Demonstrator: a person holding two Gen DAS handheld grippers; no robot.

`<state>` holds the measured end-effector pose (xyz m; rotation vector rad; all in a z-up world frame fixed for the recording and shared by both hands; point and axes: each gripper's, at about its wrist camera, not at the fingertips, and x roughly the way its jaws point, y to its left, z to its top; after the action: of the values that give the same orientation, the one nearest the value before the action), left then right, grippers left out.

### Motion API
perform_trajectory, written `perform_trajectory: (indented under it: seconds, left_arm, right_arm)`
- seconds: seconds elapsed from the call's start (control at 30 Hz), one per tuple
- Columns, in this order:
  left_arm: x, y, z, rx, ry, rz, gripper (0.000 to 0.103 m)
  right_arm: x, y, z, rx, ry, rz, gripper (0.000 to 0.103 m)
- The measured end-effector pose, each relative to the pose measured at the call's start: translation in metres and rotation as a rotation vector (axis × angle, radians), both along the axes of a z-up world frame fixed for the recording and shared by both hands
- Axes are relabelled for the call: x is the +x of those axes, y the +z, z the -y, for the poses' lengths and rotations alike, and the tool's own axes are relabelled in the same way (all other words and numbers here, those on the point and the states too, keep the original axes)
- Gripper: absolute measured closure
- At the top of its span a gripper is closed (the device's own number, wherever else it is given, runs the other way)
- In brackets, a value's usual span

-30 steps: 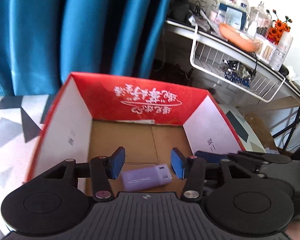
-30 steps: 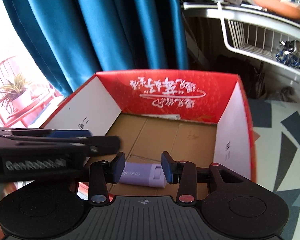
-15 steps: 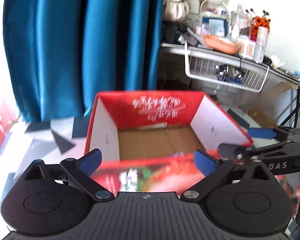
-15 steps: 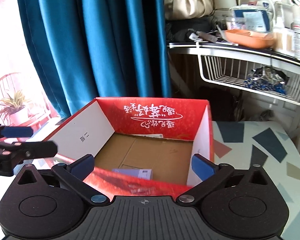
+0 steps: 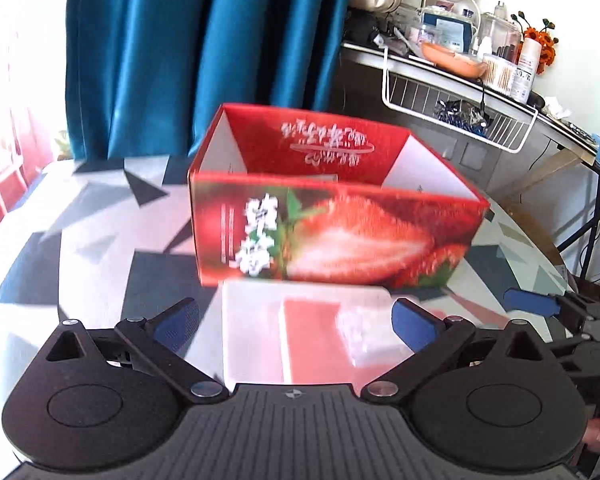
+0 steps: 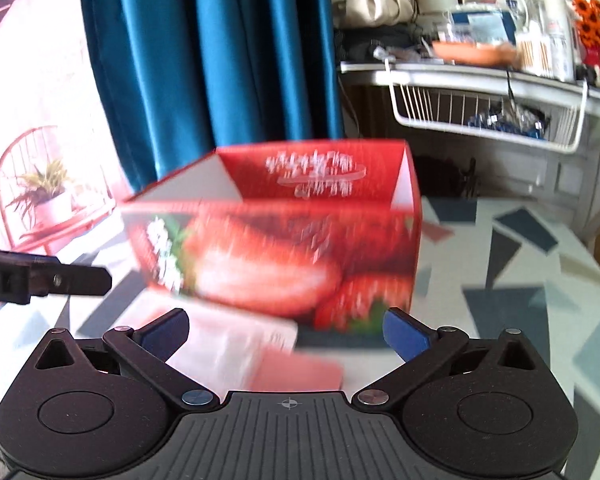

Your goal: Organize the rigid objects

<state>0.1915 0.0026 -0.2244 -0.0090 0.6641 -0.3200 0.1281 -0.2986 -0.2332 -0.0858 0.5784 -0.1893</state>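
A red strawberry-printed cardboard box (image 5: pixel 332 236) stands open-topped on the patterned table; it also shows in the right wrist view (image 6: pixel 276 256). Its near wall hides whatever lies inside. My left gripper (image 5: pixel 296 324) is open and empty, in front of the box over its reflection on the glossy table. My right gripper (image 6: pixel 286 332) is open and empty, also in front of the box. The right gripper's fingertips (image 5: pixel 532 304) show at the right edge of the left wrist view. The left gripper's finger (image 6: pixel 72 278) shows at the left of the right wrist view.
The table (image 5: pixel 100 240) has a grey, white and blue geometric pattern. Blue curtains (image 5: pixel 204 52) hang behind the box. A cluttered desk with a white wire basket (image 5: pixel 456 108) stands at the back right. A chair with a potted plant (image 6: pixel 48 196) is at the left.
Both grippers have pulled back and out of the box and opened wide. The purple object they were around a second ago stays inside, now hidden by the box's near wall.
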Motion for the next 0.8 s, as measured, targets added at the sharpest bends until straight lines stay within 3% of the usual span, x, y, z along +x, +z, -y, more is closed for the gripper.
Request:
perform_trajectory:
  seconds: [0.43, 0.6, 0.67, 0.8]
  left_arm:
    - [-0.033, -0.050, -0.021, 0.023, 0.039, -0.187, 0.000]
    - [-0.033, -0.064, -0.024, 0.003, 0.045, -0.253, 0.006]
    - [-0.033, -0.066, -0.023, -0.007, 0.039, -0.260, 0.010]
    - [-0.035, -0.066, -0.018, 0.008, 0.019, -0.233, 0.013]
  right_arm:
    - [-0.035, -0.037, -0.013, 0.035, -0.041, -0.193, 0.000]
    - [-0.038, -0.048, -0.015, 0.061, -0.033, -0.253, 0.001]
    - [-0.038, -0.051, -0.017, 0.071, -0.028, -0.268, 0.007]
    - [-0.037, -0.052, -0.023, 0.062, 0.001, -0.287, 0.007]
